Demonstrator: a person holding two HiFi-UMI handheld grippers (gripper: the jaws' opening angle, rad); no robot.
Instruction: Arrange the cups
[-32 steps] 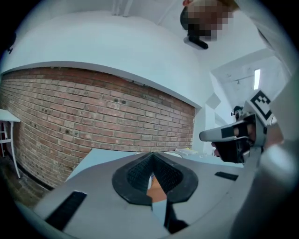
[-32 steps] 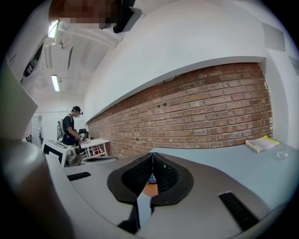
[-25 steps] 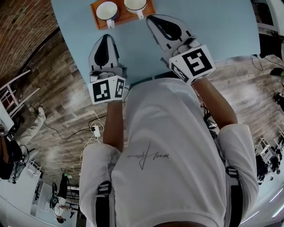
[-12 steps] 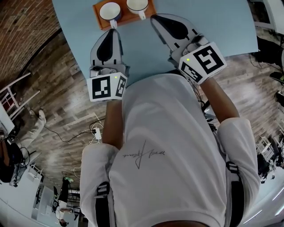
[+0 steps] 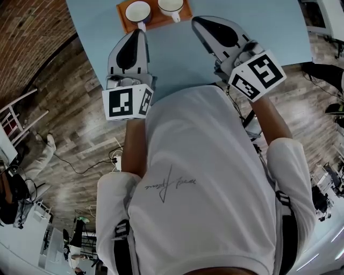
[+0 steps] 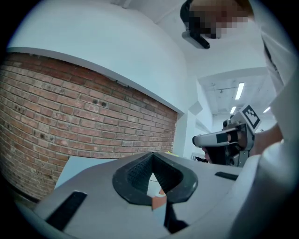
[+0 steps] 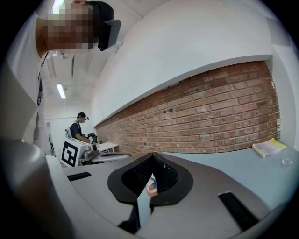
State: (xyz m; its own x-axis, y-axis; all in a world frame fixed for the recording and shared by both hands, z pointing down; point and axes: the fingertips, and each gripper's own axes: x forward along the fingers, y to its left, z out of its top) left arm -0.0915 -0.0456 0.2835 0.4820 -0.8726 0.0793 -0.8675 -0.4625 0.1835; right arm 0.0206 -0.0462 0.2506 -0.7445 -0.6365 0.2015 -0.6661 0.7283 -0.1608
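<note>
Two white cups [image 5: 138, 11] [image 5: 171, 5] stand side by side on an orange tray [image 5: 127, 22] at the far end of the light blue table [image 5: 258, 27]. My left gripper [image 5: 141, 33] hovers just short of the left cup's handle, jaws shut and empty. To its right, my right gripper [image 5: 196, 21] hangs beside the tray's near right corner, also shut with nothing held. In the left gripper view the shut left gripper [image 6: 152, 158] leaves a slit showing a bit of tray [image 6: 159, 200]. The right gripper [image 7: 152, 158] likewise shows a cup [image 7: 150, 187] through its slit.
The table's near edge runs just in front of my body, with wooden floor [image 5: 70, 107] to the left. A brick wall [image 7: 224, 116] lies beyond the table. A yellow book [image 7: 267, 148] lies at the table's far right. Another person [image 7: 79, 128] works in the background.
Both grippers have risen a little, their marker cubes now larger in the head view. Jaws stay shut. The cups and tray have not moved on the table.
</note>
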